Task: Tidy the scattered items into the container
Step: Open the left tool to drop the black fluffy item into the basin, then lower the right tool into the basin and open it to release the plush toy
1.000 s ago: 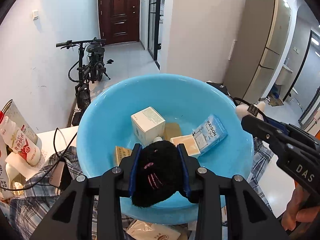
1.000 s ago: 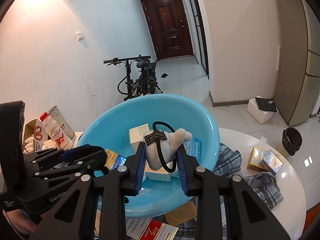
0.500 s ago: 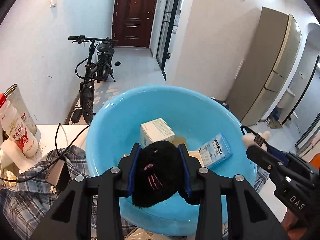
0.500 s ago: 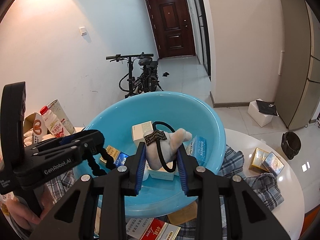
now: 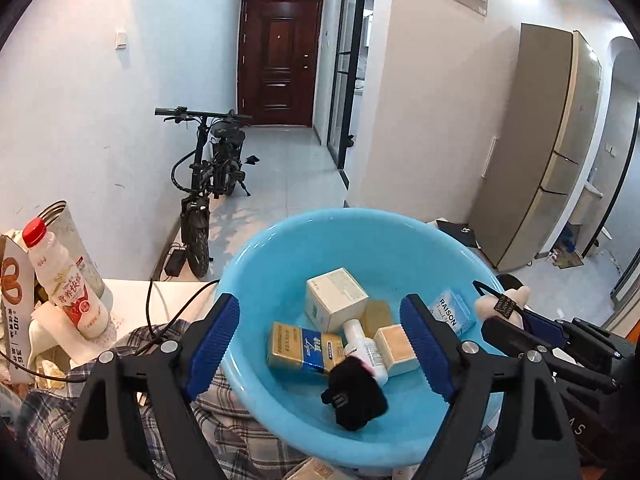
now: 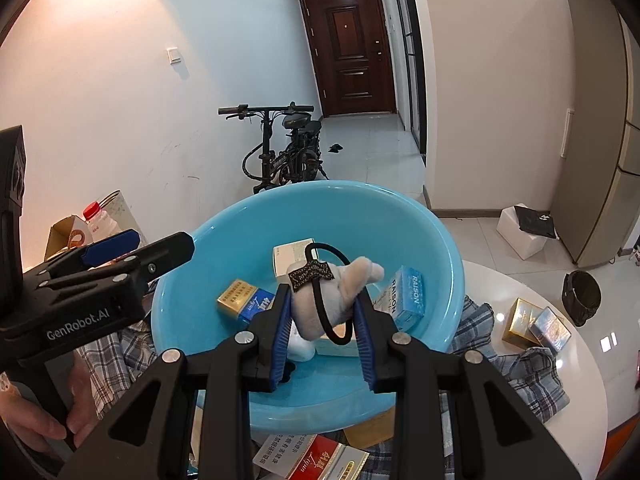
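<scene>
Left gripper (image 5: 324, 344): jaws have just been opening, now wide, nothing pressed between the pads. Black plush toy (image 5: 355, 394) lies loose in the blue basin (image 5: 256, 280), near side, touching a gold-and-blue box (image 5: 304, 350). Right gripper (image 6: 322, 332): clamped narrow on a beige plush hair tie (image 6: 340, 292), held over the basin.
</scene>
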The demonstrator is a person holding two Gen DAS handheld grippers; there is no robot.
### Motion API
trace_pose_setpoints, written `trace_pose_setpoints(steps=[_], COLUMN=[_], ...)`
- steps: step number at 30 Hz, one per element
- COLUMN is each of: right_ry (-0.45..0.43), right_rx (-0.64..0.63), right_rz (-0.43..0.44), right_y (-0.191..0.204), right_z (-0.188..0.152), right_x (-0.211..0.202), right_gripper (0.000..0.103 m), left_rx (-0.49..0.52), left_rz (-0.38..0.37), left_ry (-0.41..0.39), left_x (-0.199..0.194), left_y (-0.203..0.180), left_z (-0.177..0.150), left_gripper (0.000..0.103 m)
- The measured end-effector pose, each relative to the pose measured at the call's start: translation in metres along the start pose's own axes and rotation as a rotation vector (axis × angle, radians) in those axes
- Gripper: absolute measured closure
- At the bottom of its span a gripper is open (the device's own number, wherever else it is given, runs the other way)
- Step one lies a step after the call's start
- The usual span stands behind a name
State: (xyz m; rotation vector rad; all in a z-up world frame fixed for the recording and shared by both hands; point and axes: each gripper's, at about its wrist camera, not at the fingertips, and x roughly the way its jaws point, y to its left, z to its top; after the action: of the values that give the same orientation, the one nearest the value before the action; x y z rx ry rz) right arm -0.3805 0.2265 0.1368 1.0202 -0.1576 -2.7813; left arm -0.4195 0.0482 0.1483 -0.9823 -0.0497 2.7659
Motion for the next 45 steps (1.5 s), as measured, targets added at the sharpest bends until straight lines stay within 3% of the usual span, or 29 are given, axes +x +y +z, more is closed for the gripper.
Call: trace_pose_setpoints(steps=[11, 32, 33, 35, 37, 38, 45], right_ry=[-0.012, -0.019, -0.019, -0.015, -0.021, -0.033, -0.048], right_rx=[-0.002, -0.002, -0.002, 0.001, 0.01, 0.015, 0.007], right_rz=[0.0, -0.011, -0.013, -0.014, -0.01, -0.008, -0.037], right_y=[0.001, -0.004, -0.004, -0.005, -0.007, -0.007, -0.009], right_z=[0.001, 0.0, 0.0, 0.001, 0.001, 0.001, 0.003], right_x=[-0.004, -0.006, -0.006, -0.005, -0.006, -0.007, -0.011], right_gripper=[0.075, 0.074, 0.072, 0.059, 0.015, 0.011, 0.01], left_rx=[-0.072, -0.084, -0.086, -0.092, -0.092, -0.091, -0.086], left_rz=[-0.011, -0.009, -0.008, -0.005, -0.005, -0.003, 0.002], left_ry=[0.036, 0.045, 0.045, 0.043, 0.043, 0.043, 0.038], left_x=[0.005, 0.005, 0.005, 0.005, 0.004, 0.004, 0.001], left_y=[0.02, 0.022, 0.023, 0.024, 0.025, 0.025, 0.025], left_z=[0.001, 0.002, 0.002, 0.003, 0.003, 0.003, 0.004], left_gripper=[0.018, 0.017, 0.017, 0.017, 0.017, 0.017, 0.017])
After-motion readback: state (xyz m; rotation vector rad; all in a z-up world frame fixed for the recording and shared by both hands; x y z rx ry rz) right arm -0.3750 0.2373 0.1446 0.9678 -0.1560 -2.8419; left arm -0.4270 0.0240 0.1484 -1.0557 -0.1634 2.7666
